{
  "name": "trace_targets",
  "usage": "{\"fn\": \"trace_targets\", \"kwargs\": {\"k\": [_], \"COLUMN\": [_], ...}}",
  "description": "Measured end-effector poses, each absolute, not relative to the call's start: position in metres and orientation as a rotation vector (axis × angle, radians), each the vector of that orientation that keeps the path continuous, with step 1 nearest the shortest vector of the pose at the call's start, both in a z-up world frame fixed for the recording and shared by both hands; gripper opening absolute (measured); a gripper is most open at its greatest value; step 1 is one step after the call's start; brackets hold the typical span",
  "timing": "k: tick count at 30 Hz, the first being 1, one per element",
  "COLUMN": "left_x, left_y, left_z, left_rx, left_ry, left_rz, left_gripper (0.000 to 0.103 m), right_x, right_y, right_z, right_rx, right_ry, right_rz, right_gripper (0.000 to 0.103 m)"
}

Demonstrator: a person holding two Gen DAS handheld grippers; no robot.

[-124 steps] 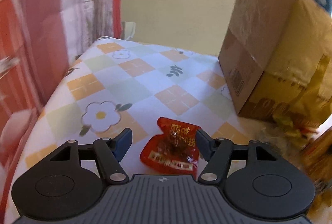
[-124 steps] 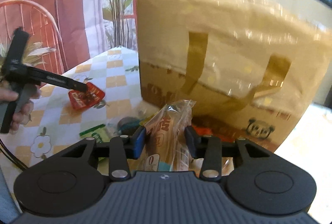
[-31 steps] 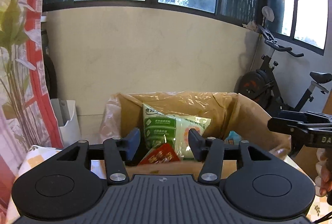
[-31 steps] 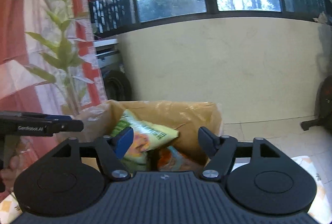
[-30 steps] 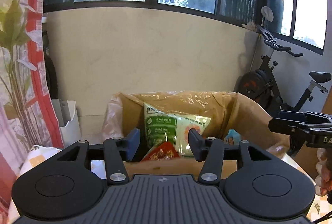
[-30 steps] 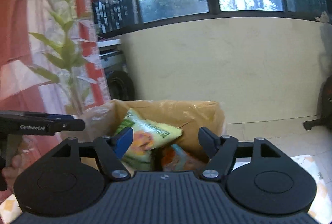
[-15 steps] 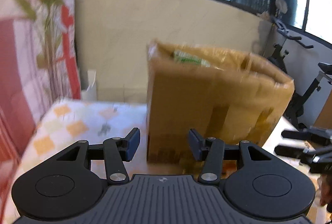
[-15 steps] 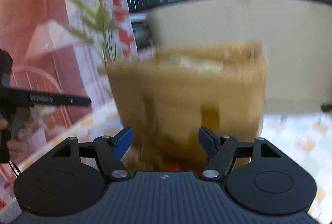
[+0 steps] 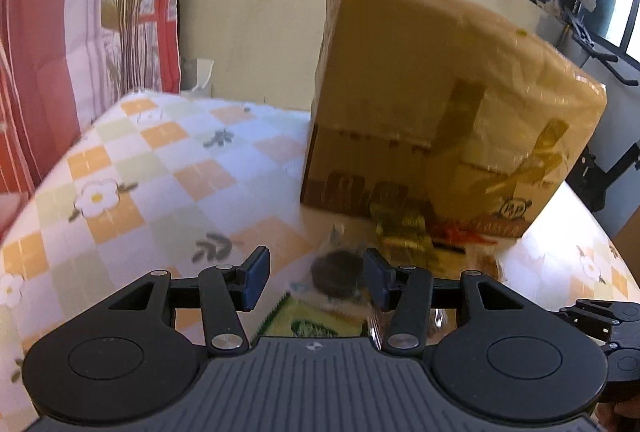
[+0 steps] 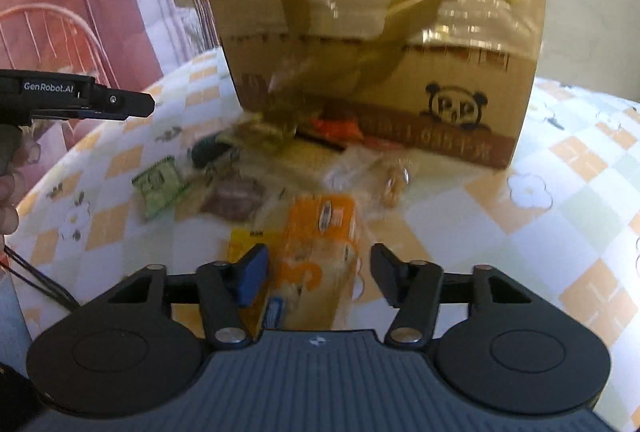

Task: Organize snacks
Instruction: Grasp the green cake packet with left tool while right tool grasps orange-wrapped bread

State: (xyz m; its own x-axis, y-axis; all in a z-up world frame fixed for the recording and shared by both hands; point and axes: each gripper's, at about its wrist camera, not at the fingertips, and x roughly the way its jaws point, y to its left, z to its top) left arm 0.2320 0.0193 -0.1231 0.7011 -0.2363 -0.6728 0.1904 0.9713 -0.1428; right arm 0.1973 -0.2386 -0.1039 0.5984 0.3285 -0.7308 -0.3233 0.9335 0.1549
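The snacks lie in a loose heap on the tabletop point(image 10: 560, 232) at the foot of the box point(image 10: 380, 32), touching or just short of its front face. Nearest the right gripper point(image 10: 318, 274) is an orange pack point(image 10: 320, 252), lying lengthwise between the gripper's spread fingers but not clamped; nothing is held. Out from it, at about 10 o'clock in the right view, sit a brown pack point(image 10: 236, 198) and a green packet point(image 10: 158, 186); at 1 o'clock a clear bag point(image 10: 384, 172); against the box, a dark pouch point(image 10: 208, 150) and some red wrappers point(image 10: 336, 128), too blurred to tell apart.

The left gripper point(image 9: 316, 276) is also apart and empty, poised over the heap's left side, with the dark pouch point(image 9: 340, 272) and a green packet point(image 9: 320, 320) just beyond its fingertips.

My reading: both grippers are at the reach-for-the-next-item step. The right one need only close on the orange pack, then lift it above the box's rim, which is high above the tabletop, so the carry must climb steeply before crossing.

Room is free at 9 o'clock of the heap, across the checked cloth toward the tabletop's left edge, and at 3 o'clock on the right. The box blocks 12 o'clock. The two grippers work near each other, so their paths could cross over the heap.
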Motion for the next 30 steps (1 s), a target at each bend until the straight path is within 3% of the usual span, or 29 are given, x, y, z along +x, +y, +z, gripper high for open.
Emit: {"fn": "trace_targets", "kwargs": {"k": [2, 4, 12, 25, 30], "left_x": [0.23, 0.229, 0.224, 0.232, 0.244], "left_y": [0.018, 0.015, 0.013, 0.038, 0.026], "left_z": [-0.129, -0.134, -0.152, -0.168, -0.169], "left_rx": [-0.067, -0.066, -0.086, -0.368, -0.315], "left_ry": [0.775, 0.795, 0.861, 0.941, 0.923], "left_rz": [-0.239, -0.244, -0.209, -0.053, -0.055], "left_gripper": [0.054, 0.054, 0.054, 0.055, 0.056], "right_x": [0.195, 0.194, 0.187, 0.189, 0.189], "right_y": [-0.242, -0.243, -0.248, -0.252, -0.252], "right_z": [-0.107, -0.107, -0.119, -0.119, -0.119], "right_rx": [0.013, -0.009, -0.05, -0.018, -0.012], "right_ry": [0.835, 0.808, 0.712, 0.715, 0.715], "right_rz": [0.383, 0.359, 0.326, 0.334, 0.336], "right_gripper": [0.043, 0.041, 0.04, 0.04, 0.041]}}
